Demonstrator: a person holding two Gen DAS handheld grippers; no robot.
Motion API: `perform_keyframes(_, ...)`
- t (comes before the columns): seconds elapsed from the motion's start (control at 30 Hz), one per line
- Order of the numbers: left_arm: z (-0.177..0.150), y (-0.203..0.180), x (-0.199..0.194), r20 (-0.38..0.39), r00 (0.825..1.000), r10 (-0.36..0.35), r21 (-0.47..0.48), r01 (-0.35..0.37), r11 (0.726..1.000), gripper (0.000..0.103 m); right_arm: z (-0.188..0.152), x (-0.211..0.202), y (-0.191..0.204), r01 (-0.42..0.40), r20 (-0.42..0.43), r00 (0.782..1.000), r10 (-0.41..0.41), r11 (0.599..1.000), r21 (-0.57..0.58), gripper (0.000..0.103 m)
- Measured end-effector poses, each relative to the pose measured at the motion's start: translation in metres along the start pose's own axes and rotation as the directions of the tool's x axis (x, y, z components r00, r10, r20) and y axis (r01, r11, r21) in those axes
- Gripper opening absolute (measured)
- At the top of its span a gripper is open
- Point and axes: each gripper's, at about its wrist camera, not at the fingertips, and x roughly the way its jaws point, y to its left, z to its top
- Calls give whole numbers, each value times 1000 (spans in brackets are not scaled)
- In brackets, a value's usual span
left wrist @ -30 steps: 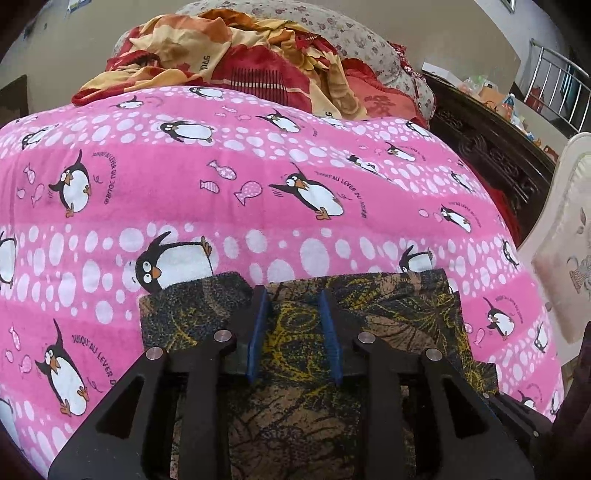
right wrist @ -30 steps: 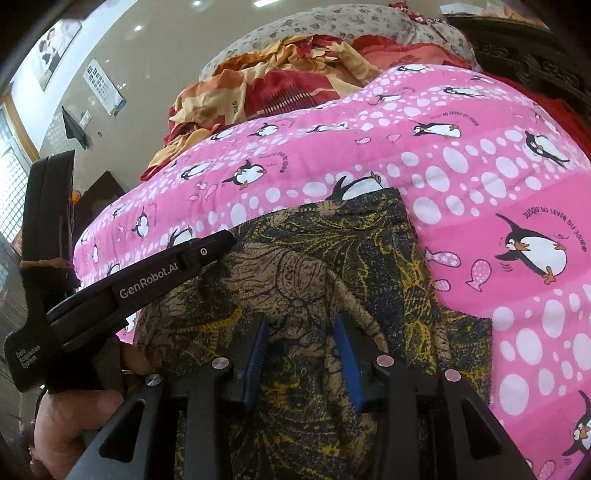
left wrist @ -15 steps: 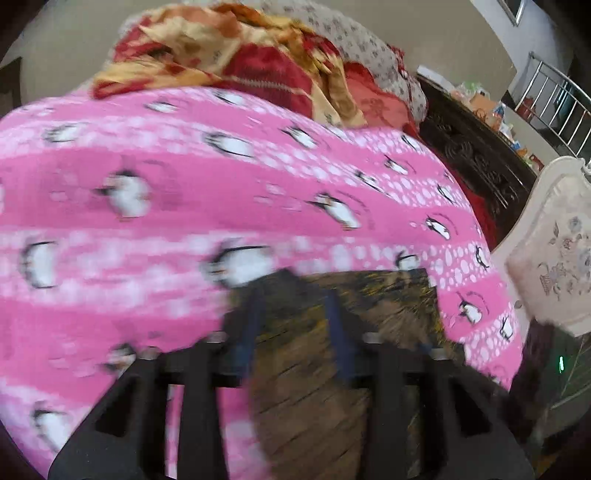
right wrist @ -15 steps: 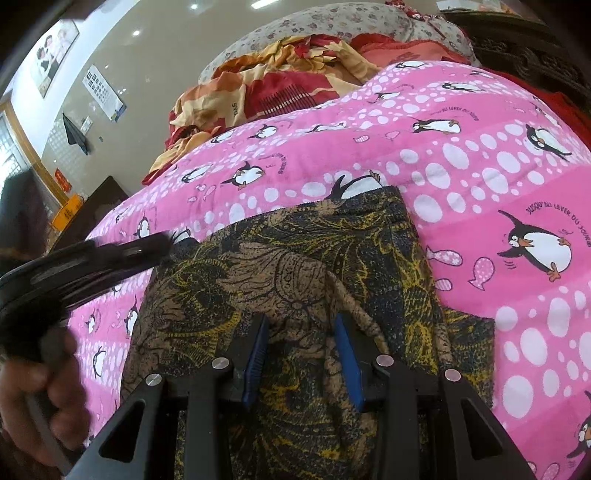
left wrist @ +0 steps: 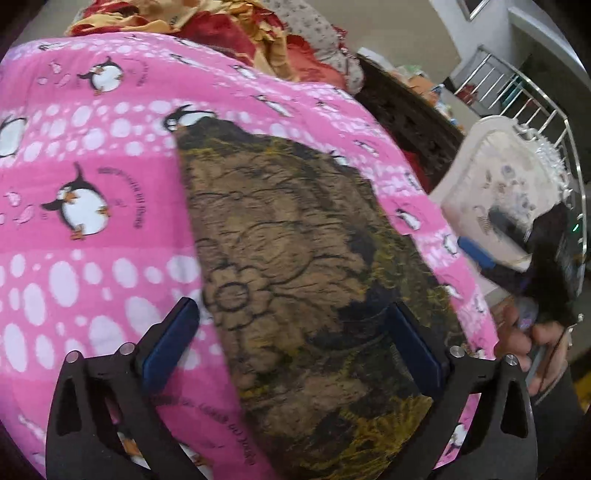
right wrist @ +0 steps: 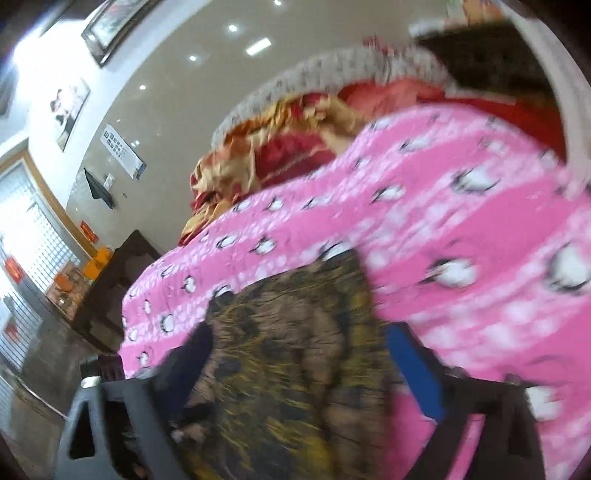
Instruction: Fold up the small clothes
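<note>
A folded brown, black and yellow patterned garment (left wrist: 288, 229) lies flat on the pink penguin blanket (left wrist: 92, 147). My left gripper (left wrist: 293, 332) hovers over its near end, jaws opening wide. The cloth shows between the blue pads, which do not press on it. The right wrist view is blurred. There my right gripper (right wrist: 299, 362) stands over the same garment (right wrist: 295, 332), its jaws also opening and clear of the cloth. At the right edge of the left wrist view, a person's hand (left wrist: 532, 343) holds the right gripper, with one of its blue pads (left wrist: 476, 253) showing.
A heap of red and orange bedding (left wrist: 207, 22) (right wrist: 280, 155) lies at the far end of the blanket (right wrist: 443, 206). Dark carved wooden furniture (left wrist: 406, 110) and a white chair back (left wrist: 509, 177) stand to the right. A dark cabinet (right wrist: 110, 280) stands to the left.
Both grippers let go of the garment and spread their jaws wide. The left one swung left, so the garment now runs off to the right. The right one rose, and its view blurred.
</note>
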Motion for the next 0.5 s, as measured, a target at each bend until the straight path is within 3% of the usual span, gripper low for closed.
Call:
perform_keyframes(0.1,6,1,4,-15,997,-75,-30,74,997,102,-12,4,-25,-42,-140,989,45,999,23,97)
perform_keyframes(0.23,11,9,1,-25,991,-130,-55,129,990,101,-37,25,-38,-134,-275,952,136,991,28,96)
perform_keyframes(0.3,13,12,0,-32,988,-148,-66,146,987,101,-42,31,-36,-145,-277,952,127,989,-43,96)
perform_keyframes(0.37,13,14,-2,-35,989,-142,-78,139,987,101,-37,42,-37,-192,-286,943,171,980,-46,96)
perform_keyframes(0.47,16,12,2,-33,994,-106,-85,103,991,101,-26,65,-35,-248,-311,926,214,966,-71,86)
perform_keyframes(0.5,16,11,3,-29,995,-100,-87,98,991,101,-23,71,-35,-262,-316,922,225,962,-78,70)
